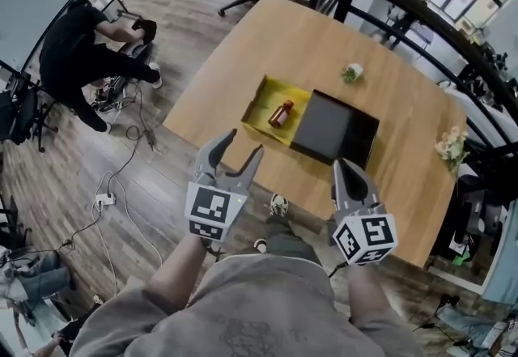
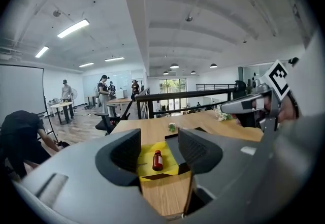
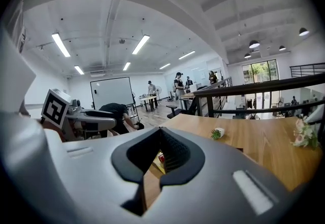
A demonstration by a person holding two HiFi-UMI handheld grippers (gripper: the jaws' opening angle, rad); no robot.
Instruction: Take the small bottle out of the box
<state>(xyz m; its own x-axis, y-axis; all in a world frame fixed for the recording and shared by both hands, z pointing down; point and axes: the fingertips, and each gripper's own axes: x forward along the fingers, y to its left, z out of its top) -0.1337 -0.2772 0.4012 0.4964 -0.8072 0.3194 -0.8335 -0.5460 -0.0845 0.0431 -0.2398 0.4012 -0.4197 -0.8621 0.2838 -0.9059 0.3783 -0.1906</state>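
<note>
A small brown bottle with a red cap (image 1: pixel 281 113) lies on its side in the open yellow box (image 1: pixel 261 100) on the wooden table (image 1: pixel 324 48). The box's black lid (image 1: pixel 335 128) lies beside it to the right. My left gripper (image 1: pixel 240 149) is open, short of the table's near edge, with the bottle (image 2: pixel 157 160) showing between its jaws further off. My right gripper (image 1: pixel 346 168) is shut with nothing in it, over the near edge by the lid. Through its jaws only a sliver of the bottle (image 3: pixel 161 157) shows.
A small potted plant (image 1: pixel 352 72) stands at the far side of the table, and a bunch of flowers (image 1: pixel 452 144) at its right edge. A railing (image 1: pixel 421 15) runs behind. A person in black (image 1: pixel 77 52) crouches on the floor at left among cables (image 1: pixel 113 185).
</note>
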